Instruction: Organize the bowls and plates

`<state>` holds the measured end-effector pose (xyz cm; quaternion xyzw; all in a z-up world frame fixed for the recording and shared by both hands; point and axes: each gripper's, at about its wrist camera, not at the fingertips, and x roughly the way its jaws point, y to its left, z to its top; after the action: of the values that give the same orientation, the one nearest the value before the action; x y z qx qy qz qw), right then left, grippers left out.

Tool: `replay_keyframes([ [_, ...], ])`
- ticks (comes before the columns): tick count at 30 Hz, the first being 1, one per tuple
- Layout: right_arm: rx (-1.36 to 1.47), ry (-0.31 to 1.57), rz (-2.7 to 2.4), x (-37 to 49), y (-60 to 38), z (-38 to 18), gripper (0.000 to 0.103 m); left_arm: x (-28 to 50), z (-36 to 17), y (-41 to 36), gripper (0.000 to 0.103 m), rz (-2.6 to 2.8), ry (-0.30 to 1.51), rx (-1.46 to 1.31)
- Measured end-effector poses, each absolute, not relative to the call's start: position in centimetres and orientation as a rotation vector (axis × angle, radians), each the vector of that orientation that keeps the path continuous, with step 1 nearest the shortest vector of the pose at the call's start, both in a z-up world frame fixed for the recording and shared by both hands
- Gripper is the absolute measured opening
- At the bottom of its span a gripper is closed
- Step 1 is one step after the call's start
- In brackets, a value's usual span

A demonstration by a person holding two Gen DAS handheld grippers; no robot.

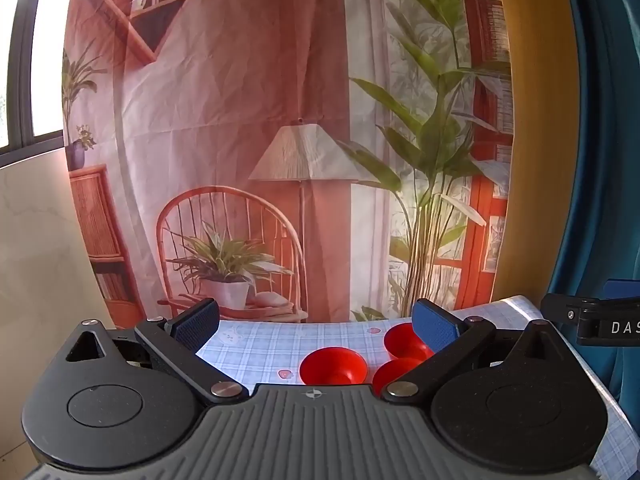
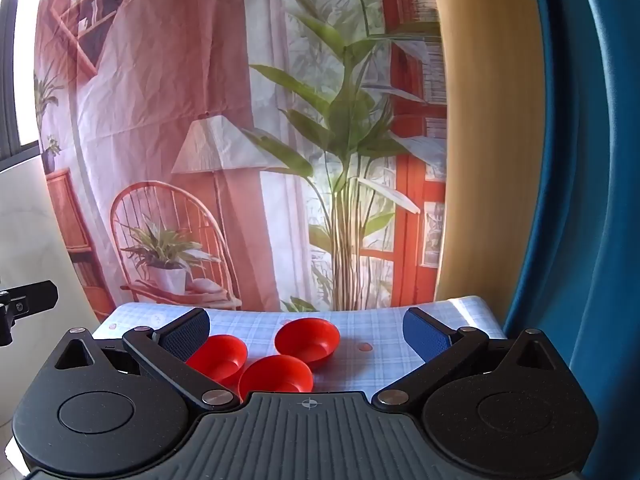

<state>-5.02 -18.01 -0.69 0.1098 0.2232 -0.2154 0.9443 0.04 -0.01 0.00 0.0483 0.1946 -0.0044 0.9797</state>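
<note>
Readable text: only "DAS" in white on the black part at far right of your left wrist view, which is your right hand-held gripper (image 1: pixel 608 320); rest of the word cut off by frame edge. No brand on the bowls.

Your left hand-held gripper (image 1: pixel 316 324): fingers wide apart, nothing btwn pads. Right hand-held gripper (image 2: pixel 308 332): same, spread wide, empty.

Three red bowls on checked tabletop (image 2: pixel 380 320), clustered: left bowl (image 2: pixel 218 356), near bowl (image 2: pixel 276 374), far bowl (image 2: pixel 308 338). Left & near bowls partly hidden behind gripper body. Whether rims touch: can't tell. Small pink prints on cloth too blurred to ID. Printed backdrop (image 2: pixel 180 120) behind.
</note>
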Motion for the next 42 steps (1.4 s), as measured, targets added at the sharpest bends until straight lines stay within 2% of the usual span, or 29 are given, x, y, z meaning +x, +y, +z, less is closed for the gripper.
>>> replay_keyframes([
  [42, 0.221, 0.447, -0.433, -5.09, -17.59, -0.71, 0.103, -0.07, 0.22, 0.37, 0.103, 0.018, 0.400, 0.071],
])
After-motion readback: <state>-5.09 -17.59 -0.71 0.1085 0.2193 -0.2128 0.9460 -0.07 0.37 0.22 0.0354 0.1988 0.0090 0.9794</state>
